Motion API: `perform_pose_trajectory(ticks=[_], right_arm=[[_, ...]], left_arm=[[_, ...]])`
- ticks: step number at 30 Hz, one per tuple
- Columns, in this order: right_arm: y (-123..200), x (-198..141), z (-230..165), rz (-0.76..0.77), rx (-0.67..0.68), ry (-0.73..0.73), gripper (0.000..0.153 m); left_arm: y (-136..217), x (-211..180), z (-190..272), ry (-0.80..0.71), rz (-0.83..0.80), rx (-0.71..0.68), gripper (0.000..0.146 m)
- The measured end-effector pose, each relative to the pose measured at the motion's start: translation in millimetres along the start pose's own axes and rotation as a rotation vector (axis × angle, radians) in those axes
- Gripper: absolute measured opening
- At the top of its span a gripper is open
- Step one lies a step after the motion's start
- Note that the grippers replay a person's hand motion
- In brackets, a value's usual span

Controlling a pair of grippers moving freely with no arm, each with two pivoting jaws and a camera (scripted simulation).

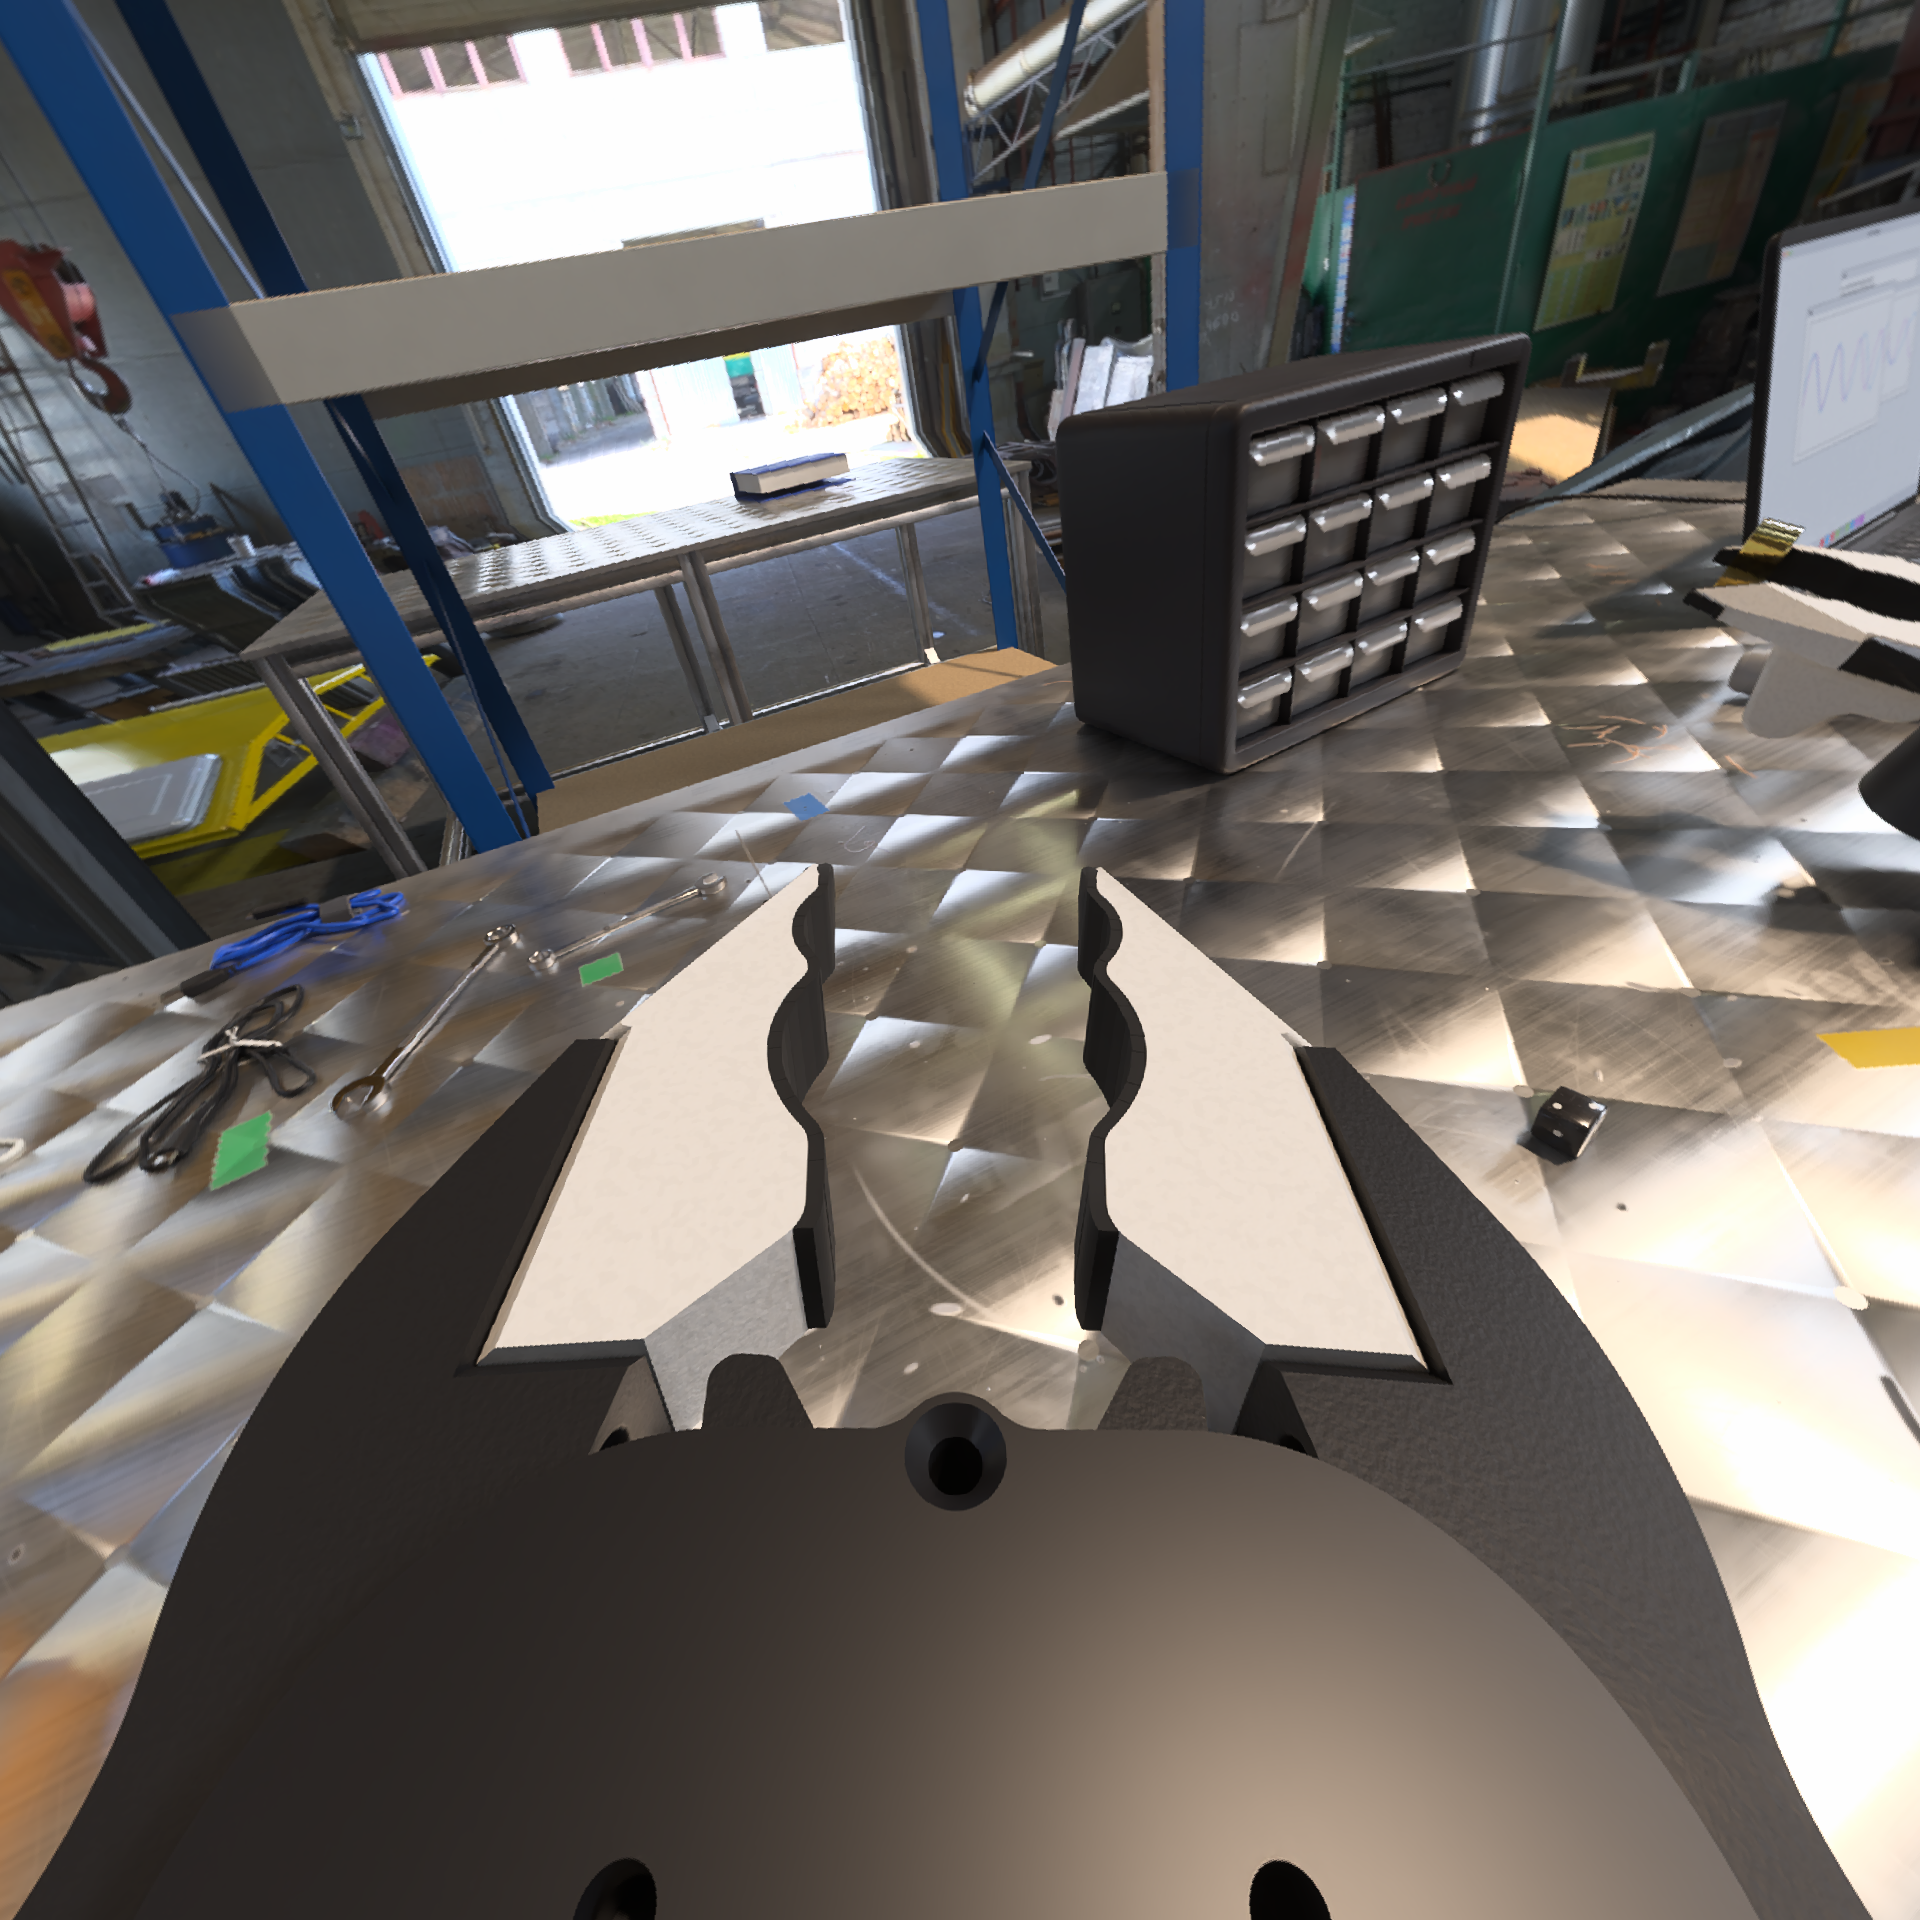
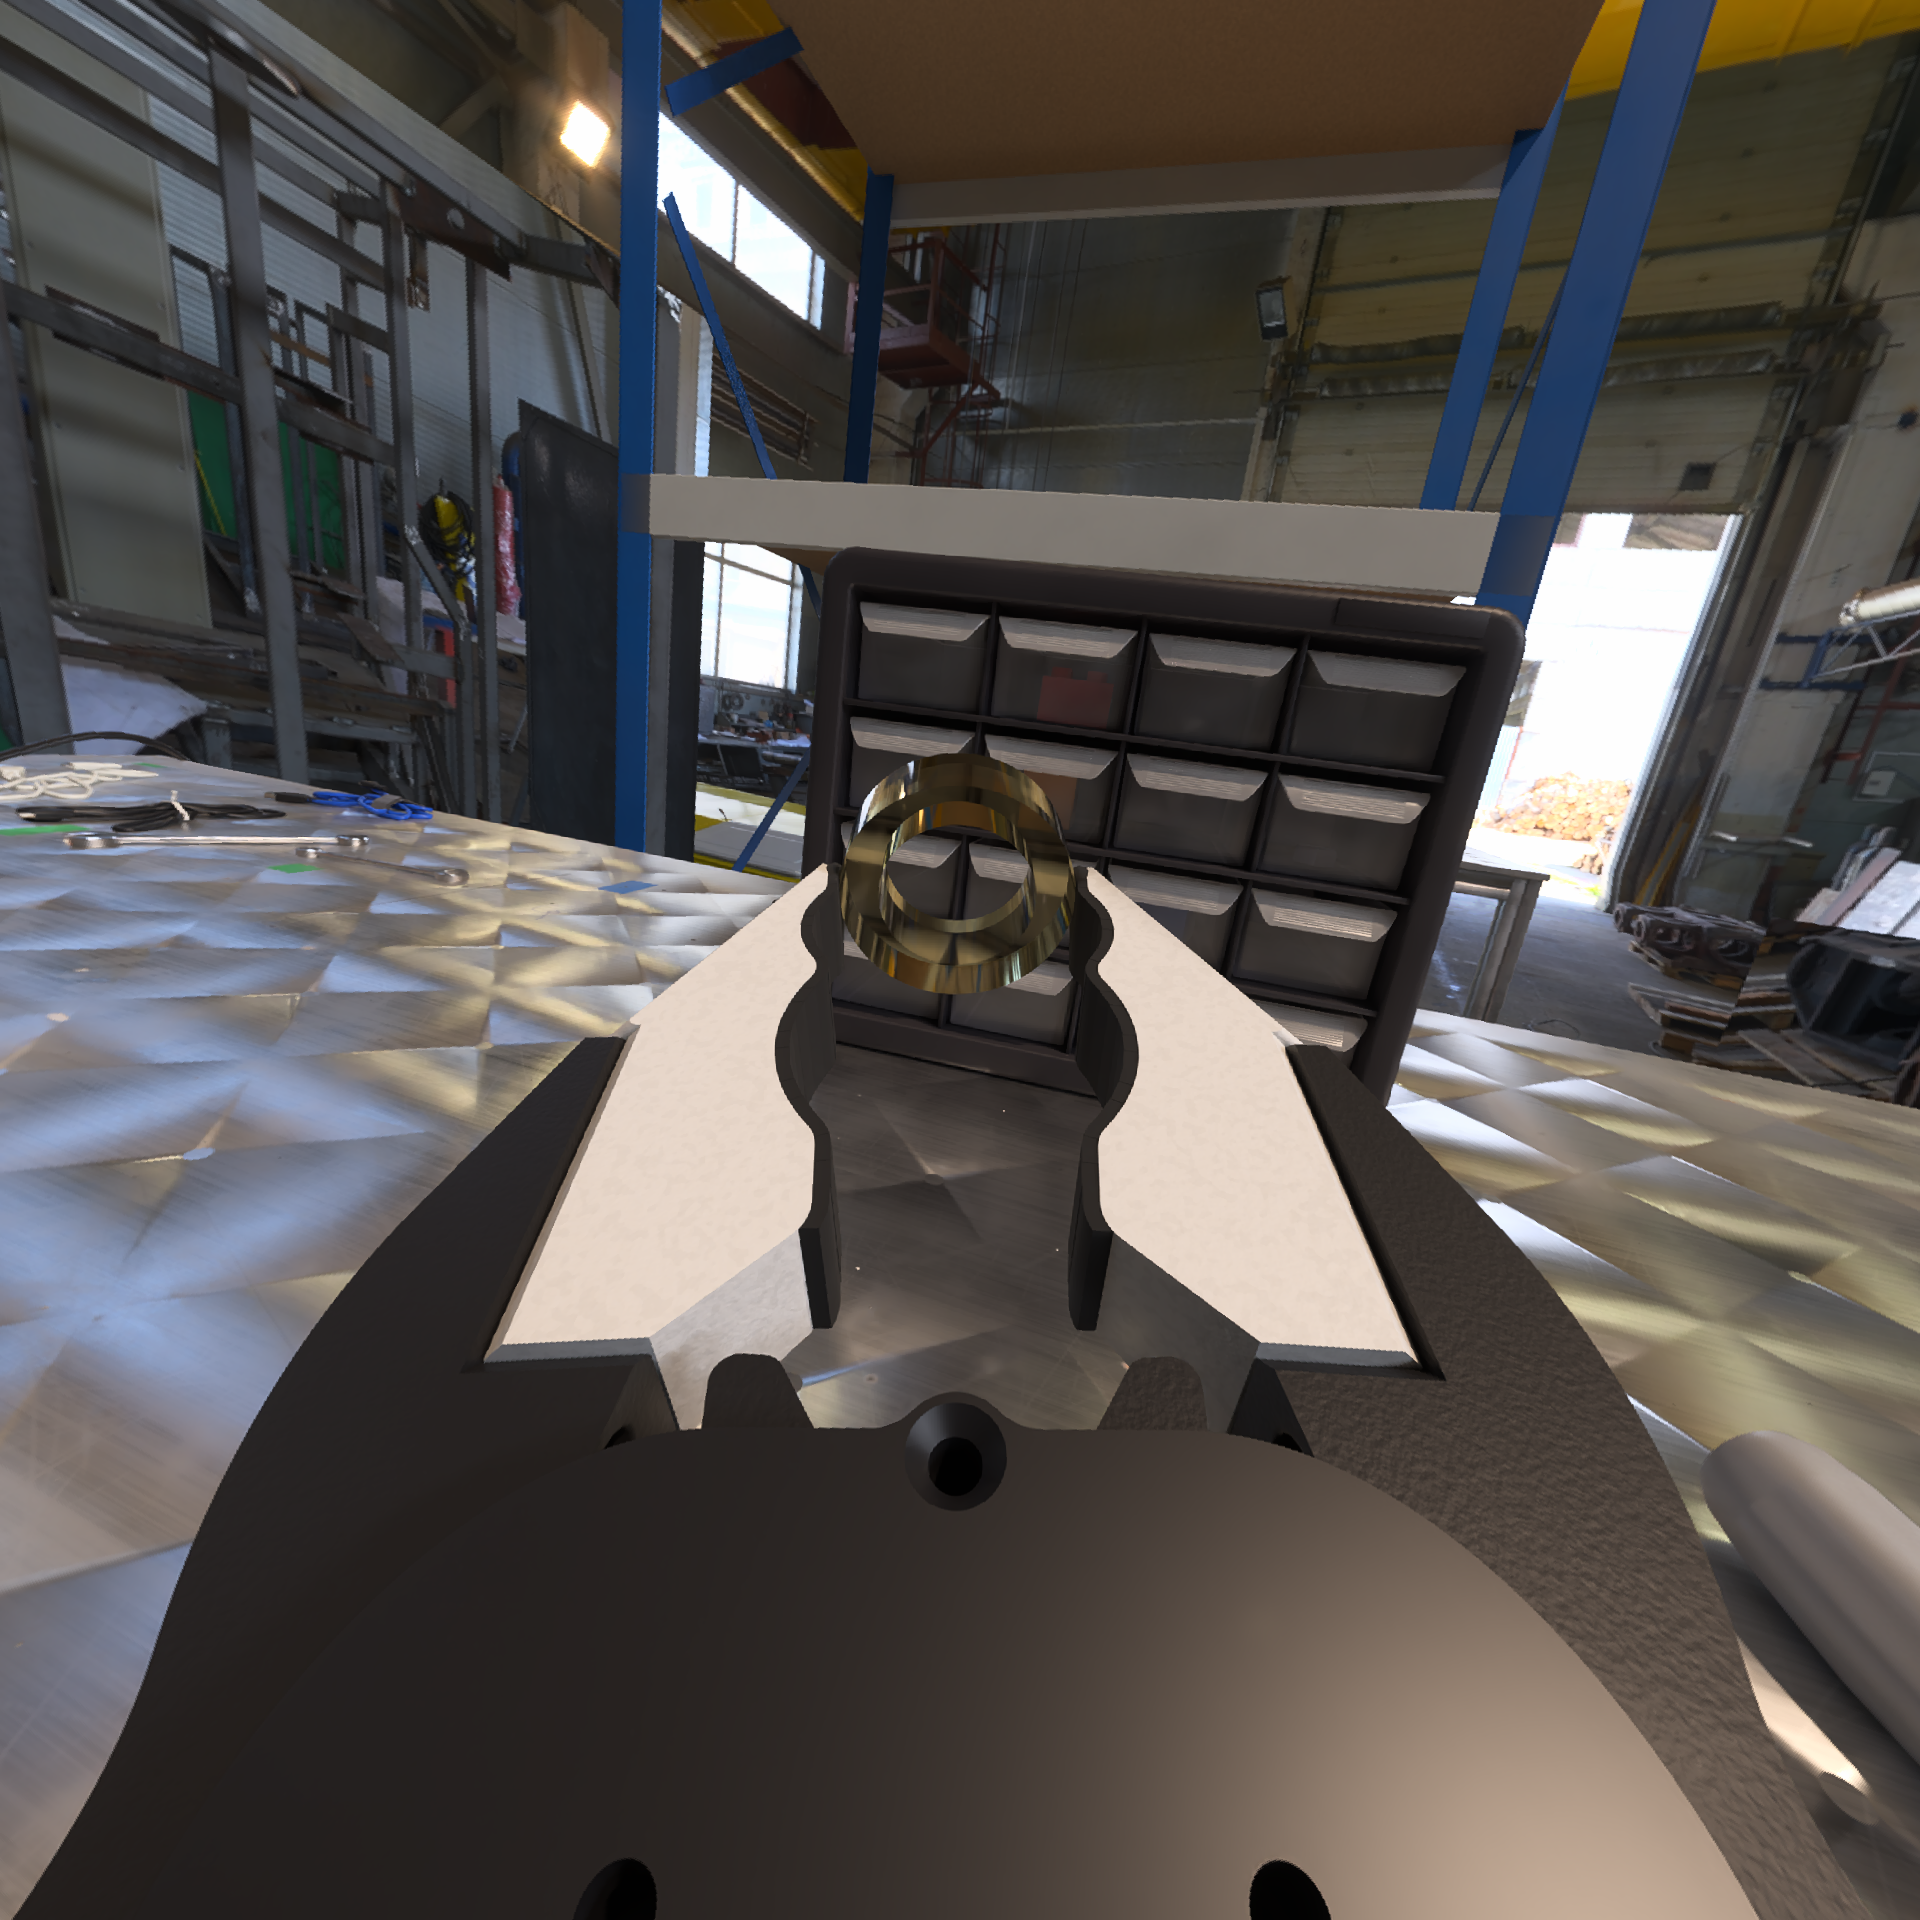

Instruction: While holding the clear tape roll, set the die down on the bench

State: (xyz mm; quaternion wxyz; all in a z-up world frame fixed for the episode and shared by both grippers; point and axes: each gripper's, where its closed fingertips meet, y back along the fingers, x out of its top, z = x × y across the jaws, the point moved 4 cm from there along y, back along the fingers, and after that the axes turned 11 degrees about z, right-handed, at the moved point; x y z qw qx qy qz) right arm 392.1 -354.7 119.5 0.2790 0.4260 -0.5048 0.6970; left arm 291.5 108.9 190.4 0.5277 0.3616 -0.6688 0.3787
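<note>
In the right wrist view my right gripper is shut on the clear tape roll, a see-through yellowish ring held upright at the fingertips above the bench. In the left wrist view my left gripper is open and empty above the metal bench. The die, small and black with white pips, lies on the bench to the right of the left gripper, apart from it. The right gripper shows at the far right edge with the tape roll at its tip.
A black drawer cabinet stands at the back of the bench, close behind the tape roll. Wrenches, black and blue cables and green tape patches lie at the left. A laptop stands far right. A grey cylinder lies lower right.
</note>
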Motion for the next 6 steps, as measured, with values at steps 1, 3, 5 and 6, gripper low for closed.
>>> perform_pose_trajectory(ticks=[1, 3, 5, 6], right_arm=[[-0.1, -0.1, -0.4, -0.001, 0.001, 0.006, 0.043], [-0.4, -0.2, -1.4, -0.003, 0.003, 0.016, 0.043], [-0.6, -0.3, -2.4, -0.004, 0.008, 0.024, 0.043], [-0.7, -0.4, -2.9, -0.005, 0.010, 0.027, 0.043]], left_arm=[[2.0, -0.5, -2.4, 0.010, 0.003, 0.007, 0.047], [5.4, -1.9, -6.3, 0.028, 0.008, 0.020, 0.047], [7.9, -3.9, -9.1, 0.042, 0.009, 0.030, 0.046], [8.6, -4.7, -9.7, 0.050, 0.008, 0.033, 0.046]])
